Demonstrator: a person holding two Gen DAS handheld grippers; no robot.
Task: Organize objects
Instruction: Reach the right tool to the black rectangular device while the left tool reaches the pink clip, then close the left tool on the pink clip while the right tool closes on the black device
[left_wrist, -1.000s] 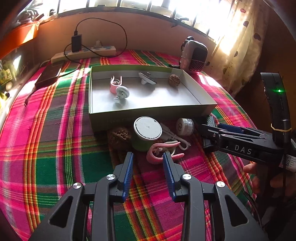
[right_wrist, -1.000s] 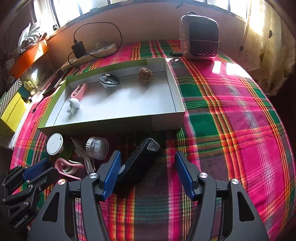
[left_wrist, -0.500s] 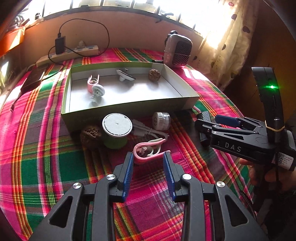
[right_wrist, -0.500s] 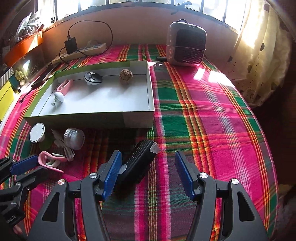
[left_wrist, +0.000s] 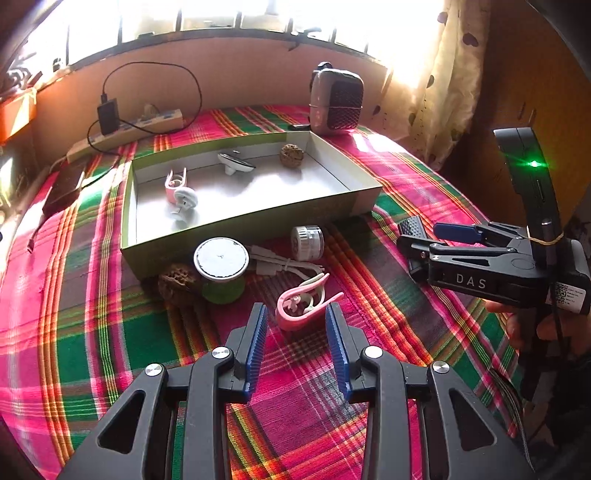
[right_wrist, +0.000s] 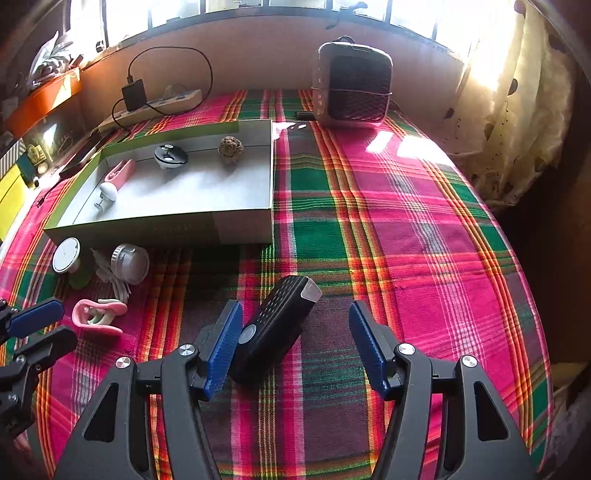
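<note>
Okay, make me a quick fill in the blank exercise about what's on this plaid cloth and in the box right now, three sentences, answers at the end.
1. The pink clip just ahead of the left gripper lies on the ____, outside the box.
2. The black device between the right gripper's fingers has a ____ end cap pointing away from the camera.
3. The number of walnuts inside the box is ____.

Missing words: cloth; silver; one
</note>
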